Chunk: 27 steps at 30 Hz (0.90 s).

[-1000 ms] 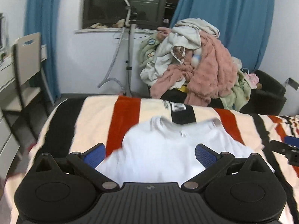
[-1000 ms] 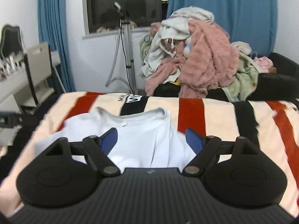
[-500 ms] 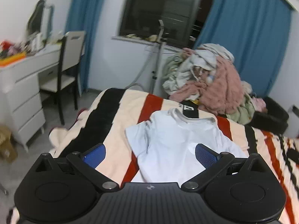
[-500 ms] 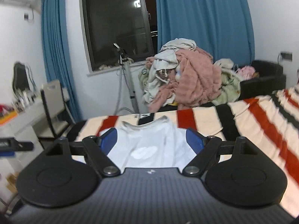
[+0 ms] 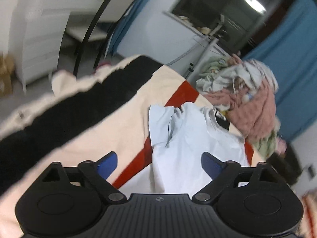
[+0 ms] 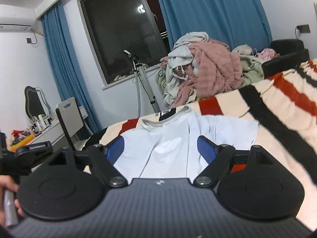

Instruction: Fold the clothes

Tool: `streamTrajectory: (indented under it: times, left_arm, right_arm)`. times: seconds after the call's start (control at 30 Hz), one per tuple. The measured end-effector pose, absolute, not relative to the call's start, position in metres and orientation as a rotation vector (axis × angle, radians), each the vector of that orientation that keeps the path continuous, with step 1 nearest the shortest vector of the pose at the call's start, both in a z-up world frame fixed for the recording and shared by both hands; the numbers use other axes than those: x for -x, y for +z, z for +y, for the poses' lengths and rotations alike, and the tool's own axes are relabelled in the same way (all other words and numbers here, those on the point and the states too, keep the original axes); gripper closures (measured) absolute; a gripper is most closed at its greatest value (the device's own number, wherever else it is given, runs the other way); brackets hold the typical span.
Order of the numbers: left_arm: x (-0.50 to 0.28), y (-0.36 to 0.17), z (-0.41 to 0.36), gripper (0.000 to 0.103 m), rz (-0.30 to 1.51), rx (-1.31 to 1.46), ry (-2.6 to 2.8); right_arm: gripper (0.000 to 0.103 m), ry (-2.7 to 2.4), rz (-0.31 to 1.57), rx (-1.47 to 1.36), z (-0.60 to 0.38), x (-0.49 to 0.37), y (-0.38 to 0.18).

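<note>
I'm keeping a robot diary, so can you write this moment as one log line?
step: before first fold | pale blue cotton T-shirt: flat on striped blanket | left gripper: open, empty | right gripper: open, empty

Pale, almost icy white t-shirt (image 6: pixel 174 136) with a slightly brighter white patch on the chest. Underneath, a blanket (image 6: pixel 277 107) in wide cream, red and black stripes, plus a small black label with white lettering by the collar. Black gripper bodies with bright blue pads (image 6: pixel 205 148) on both, left gripper (image 5: pixel 159 162) and right gripper (image 6: pixel 160 148) alike. Deep teal-blue curtains (image 6: pixel 208 10) against white walls, dark window (image 6: pixel 122 33) between. Laundry pile (image 6: pixel 206 67) mostly dusty pink fuzz, off-white and pale mint green, with a bit of yellow peeking out low down. White dresser (image 5: pixel 39 31), cream chair (image 6: pixel 69 115) on black legs, black armchair (image 6: pixel 285 57).
</note>
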State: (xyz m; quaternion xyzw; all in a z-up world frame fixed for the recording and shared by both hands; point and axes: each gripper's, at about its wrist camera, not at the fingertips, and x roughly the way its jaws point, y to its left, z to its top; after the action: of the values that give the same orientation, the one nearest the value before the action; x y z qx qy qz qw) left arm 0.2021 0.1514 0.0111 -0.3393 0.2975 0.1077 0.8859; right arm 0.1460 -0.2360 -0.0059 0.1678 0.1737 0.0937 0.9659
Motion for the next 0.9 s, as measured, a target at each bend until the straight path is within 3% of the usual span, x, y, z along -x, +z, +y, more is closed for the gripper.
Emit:
streamTrajectory:
  times: [0.27,0.43,0.7,0.9]
  left_arm:
    - [-0.278,-0.061,0.185,0.045,0.524,0.799,0.194]
    - [-0.343,-0.079,0.187,0.05,0.549,0.718,0.157]
    - [-0.404,-0.09,0.197,0.099,0.623,0.583,0.144]
    - [-0.446,-0.019,0.221,0.1,0.582,0.332,0.207]
  right_arm:
    - [0.021,0.178,0.405,-0.365,-0.229,-0.188,-0.062]
    - [0.021,0.183,0.393,-0.345,-0.223,-0.213,-0.077]
    - [0.021,0.139,0.406,-0.307,-0.216,-0.243,-0.095]
    - [0.021,0.112,0.382,-0.26,-0.212,-0.248,-0.095]
